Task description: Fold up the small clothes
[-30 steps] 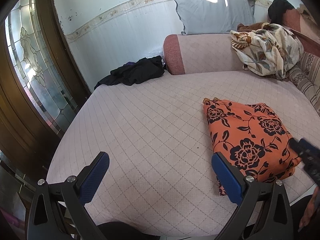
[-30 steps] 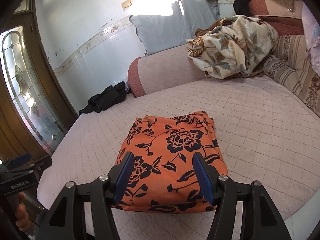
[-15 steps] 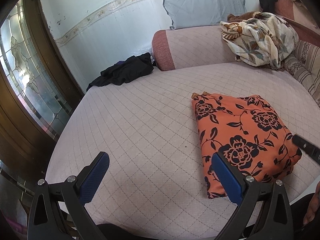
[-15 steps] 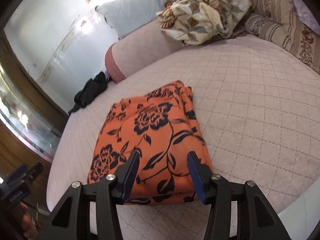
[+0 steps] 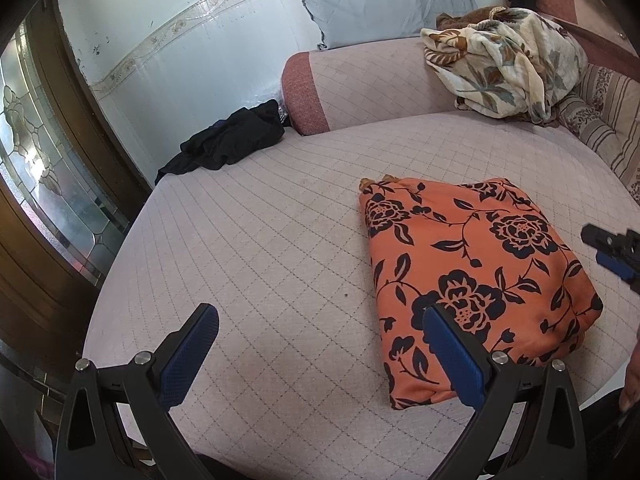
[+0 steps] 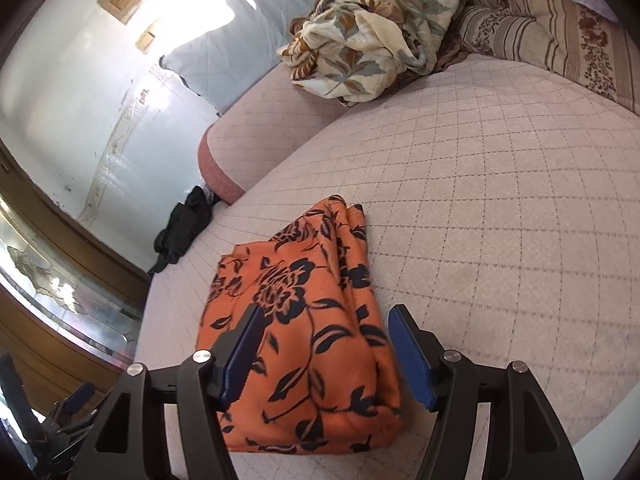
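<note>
Folded orange floral garment (image 5: 472, 276) on quilted pink bed (image 5: 280, 240); both tools spread.

Left tool (image 5: 320, 348): jaws wide apart, empty, over bare quilt just left of the garment, its right pad in front of the garment's near corner. Right tool (image 6: 326, 344): jaws have just been opening, now standing either side of the garment's near right edge, pads not pressing it. Black clothing (image 5: 228, 140) lies well apart at the bed's far left corner; a floral blanket (image 5: 508, 56) is heaped on the bolster.

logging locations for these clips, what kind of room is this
Most likely a lived-in room at home: a quilted sofa or daybed with a grey pillow, a floral blanket heap, and a leaded-glass wooden door.
</note>
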A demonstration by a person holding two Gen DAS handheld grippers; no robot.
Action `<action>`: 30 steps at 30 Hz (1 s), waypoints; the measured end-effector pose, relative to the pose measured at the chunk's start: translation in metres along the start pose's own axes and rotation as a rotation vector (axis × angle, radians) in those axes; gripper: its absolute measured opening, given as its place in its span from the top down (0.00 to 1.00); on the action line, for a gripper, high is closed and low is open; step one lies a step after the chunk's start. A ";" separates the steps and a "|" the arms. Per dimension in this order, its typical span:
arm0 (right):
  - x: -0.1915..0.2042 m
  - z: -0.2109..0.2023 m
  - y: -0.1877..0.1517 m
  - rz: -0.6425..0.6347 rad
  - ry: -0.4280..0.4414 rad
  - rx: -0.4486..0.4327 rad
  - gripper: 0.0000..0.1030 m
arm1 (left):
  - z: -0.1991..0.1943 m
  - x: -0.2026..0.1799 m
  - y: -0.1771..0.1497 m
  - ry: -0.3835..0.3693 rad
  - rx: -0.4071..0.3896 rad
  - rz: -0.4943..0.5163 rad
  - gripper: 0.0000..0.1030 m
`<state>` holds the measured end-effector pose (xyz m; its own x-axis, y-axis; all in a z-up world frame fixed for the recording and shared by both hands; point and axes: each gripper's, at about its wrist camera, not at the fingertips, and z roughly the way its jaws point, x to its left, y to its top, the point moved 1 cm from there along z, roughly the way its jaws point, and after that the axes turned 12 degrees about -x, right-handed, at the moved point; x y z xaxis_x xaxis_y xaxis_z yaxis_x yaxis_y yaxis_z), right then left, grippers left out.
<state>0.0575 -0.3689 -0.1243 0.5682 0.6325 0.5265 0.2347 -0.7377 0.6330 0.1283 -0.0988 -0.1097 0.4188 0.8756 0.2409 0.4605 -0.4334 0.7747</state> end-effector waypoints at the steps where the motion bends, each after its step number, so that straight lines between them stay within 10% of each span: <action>1: 0.000 0.004 0.003 -0.015 -0.009 0.001 0.34 | 0.000 -0.001 -0.001 -0.002 0.003 0.000 0.01; 22: -0.011 0.024 0.028 -0.031 -0.002 -0.009 0.34 | 0.018 -0.005 -0.001 -0.057 0.010 -0.021 0.01; 30: -0.013 0.043 0.023 0.047 0.039 0.084 0.31 | 0.078 -0.005 -0.006 -0.217 0.174 -0.069 0.01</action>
<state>0.0890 -0.4040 -0.1411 0.5493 0.6040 0.5775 0.2746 -0.7831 0.5579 0.1845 -0.1171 -0.1607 0.5312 0.8460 0.0459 0.6133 -0.4213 0.6681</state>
